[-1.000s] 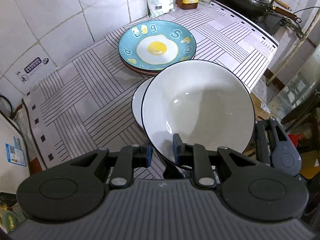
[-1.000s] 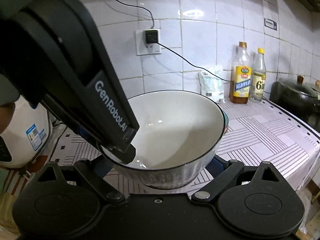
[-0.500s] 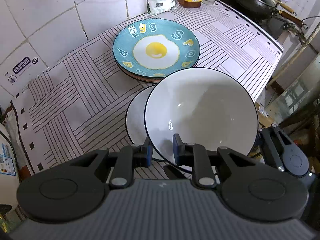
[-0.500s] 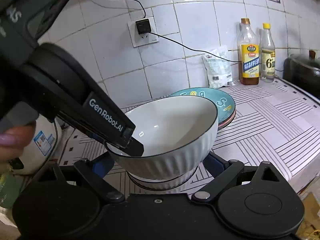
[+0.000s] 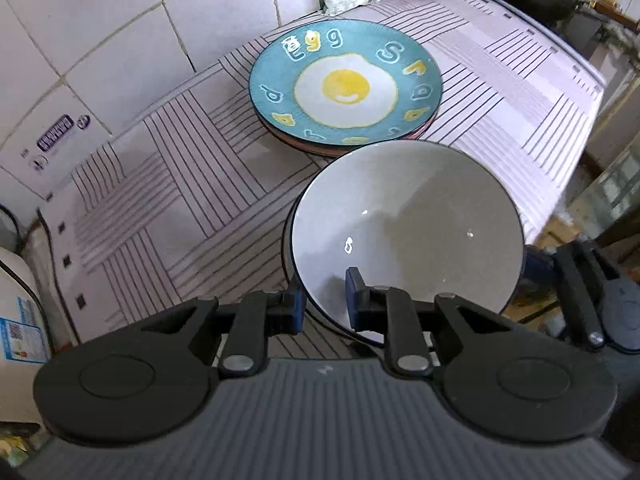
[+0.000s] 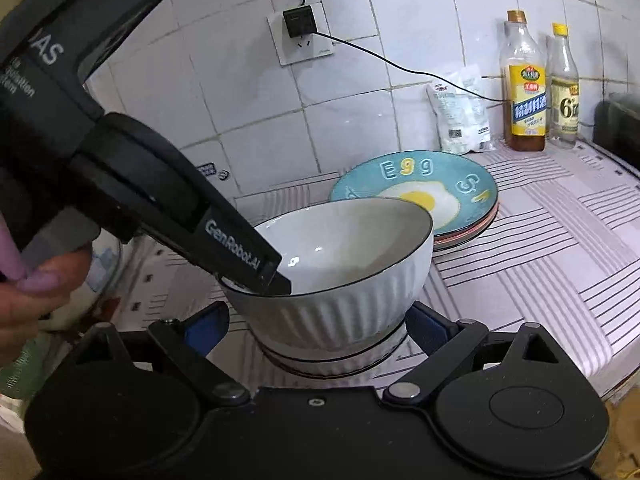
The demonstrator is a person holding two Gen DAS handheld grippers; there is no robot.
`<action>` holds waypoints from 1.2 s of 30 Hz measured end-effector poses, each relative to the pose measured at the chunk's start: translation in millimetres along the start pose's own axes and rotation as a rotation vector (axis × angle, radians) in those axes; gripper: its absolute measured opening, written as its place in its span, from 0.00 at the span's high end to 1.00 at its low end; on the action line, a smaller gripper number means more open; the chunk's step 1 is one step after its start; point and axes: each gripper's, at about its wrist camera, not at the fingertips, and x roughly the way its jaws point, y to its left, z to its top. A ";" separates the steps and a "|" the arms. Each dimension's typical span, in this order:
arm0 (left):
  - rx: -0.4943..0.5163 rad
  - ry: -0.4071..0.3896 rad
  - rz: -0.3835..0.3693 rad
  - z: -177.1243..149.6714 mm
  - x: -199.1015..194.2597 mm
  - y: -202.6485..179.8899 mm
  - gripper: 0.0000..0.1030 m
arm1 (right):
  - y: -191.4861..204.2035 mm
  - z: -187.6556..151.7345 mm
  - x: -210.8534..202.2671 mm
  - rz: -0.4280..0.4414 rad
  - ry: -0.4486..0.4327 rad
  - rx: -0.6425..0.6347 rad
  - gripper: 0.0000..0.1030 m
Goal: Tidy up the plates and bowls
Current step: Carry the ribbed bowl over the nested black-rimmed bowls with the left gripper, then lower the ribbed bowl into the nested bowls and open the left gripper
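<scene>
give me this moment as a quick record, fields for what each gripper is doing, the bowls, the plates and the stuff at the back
left gripper: shut on the rim of the upper bowl
right gripper: open, fingers either side of the bowls, not pressing
bowls: upper bowl tilted, partly nested in the lower bowl on the striped cloth
plates: egg plate tops a stack behind the bowls
back wall: two bottles, white bag

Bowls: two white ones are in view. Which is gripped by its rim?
The upper white bowl: the left gripper pinches its rim. The lower bowl sits on the counter beneath it, ungripped.
</scene>
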 end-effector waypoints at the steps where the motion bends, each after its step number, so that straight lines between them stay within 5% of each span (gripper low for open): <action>1: 0.014 -0.013 0.017 -0.2 -0.1 -2.4 0.82 | 1.7 -0.8 1.5 -0.016 -0.004 -0.018 0.05; 9: 0.056 -0.041 0.115 -0.8 4.7 -7.7 0.82 | 11.4 -2.1 11.6 -0.081 0.025 -0.120 0.02; 26: -0.088 -0.005 -0.100 -10.8 -15.9 18.1 0.70 | 19.9 -1.5 -15.5 -0.093 0.016 -0.147 0.02; 36: -0.059 -0.063 -0.196 -33.9 -51.3 15.3 0.60 | 28.4 -9.1 -48.8 -0.097 -0.012 -0.097 0.02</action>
